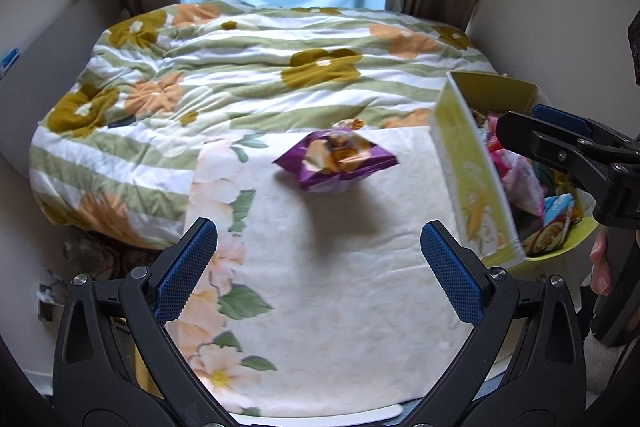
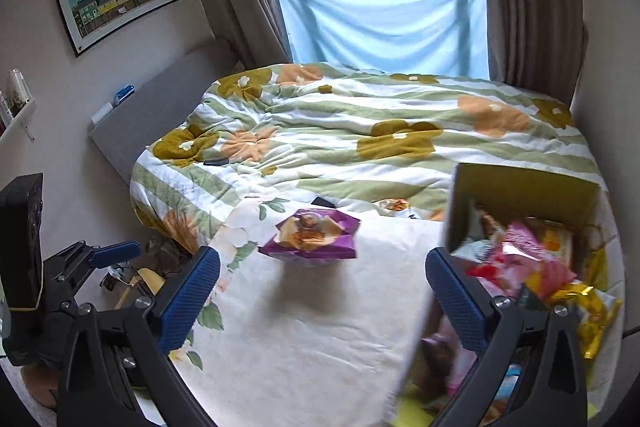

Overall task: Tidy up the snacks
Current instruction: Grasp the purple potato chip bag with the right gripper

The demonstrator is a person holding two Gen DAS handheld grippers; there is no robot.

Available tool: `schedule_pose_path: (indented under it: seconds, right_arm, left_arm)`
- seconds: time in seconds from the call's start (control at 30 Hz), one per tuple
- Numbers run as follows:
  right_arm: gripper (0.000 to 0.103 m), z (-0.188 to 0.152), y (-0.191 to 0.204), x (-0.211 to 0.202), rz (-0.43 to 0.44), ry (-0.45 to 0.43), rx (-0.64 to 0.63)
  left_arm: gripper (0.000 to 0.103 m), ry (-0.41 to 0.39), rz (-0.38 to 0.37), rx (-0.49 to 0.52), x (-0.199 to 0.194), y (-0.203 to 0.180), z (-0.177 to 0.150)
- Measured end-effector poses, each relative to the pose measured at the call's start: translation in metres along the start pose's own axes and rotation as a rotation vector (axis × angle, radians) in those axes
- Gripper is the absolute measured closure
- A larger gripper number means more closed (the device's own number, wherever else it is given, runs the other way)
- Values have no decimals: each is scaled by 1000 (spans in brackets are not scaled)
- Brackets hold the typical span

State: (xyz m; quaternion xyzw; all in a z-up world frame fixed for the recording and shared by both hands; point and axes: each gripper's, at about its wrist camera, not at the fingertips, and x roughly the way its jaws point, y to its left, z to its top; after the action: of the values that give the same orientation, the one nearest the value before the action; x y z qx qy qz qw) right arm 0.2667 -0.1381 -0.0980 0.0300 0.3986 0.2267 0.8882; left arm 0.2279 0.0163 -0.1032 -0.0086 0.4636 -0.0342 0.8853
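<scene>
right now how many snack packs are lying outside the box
2 in view. The purple snack bag lies on the cream floral cloth, left of the yellow box. A small orange-printed pack lies beyond it on the quilt. Others may be hidden.

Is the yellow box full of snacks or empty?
Full, nearly. The box is open on top, and bright snack packets are heaped inside it. One purple bag lies outside on the bed.

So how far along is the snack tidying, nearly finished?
Mostly, it seems. The yellow box already holds a heap of packets. Nothing is in hand: the left gripper and right gripper are both open and empty. The purple snack bag on the cream cloth is left, with another small packet behind it.
</scene>
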Motion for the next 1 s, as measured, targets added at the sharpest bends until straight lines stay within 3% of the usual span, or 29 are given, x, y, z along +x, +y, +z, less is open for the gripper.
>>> schedule_pose_path:
  seconds: [0.3, 0.6, 0.73, 1.0]
  right_arm:
    - [1, 11, 20, 108, -45, 149, -12]
    - [1, 10, 2, 208, -75, 292, 46]
    - [1, 8, -4, 233, -120, 355, 43]
    - [1, 8, -3, 253, -62, 408, 77]
  left_arm:
    - [2, 123, -49, -10, 75, 68, 13]
    - [2, 247, -93, -28, 157, 104, 7]
    - [2, 283, -112, -21, 179, 108, 6]
    - [2, 320, -139, -22, 200, 112, 5]
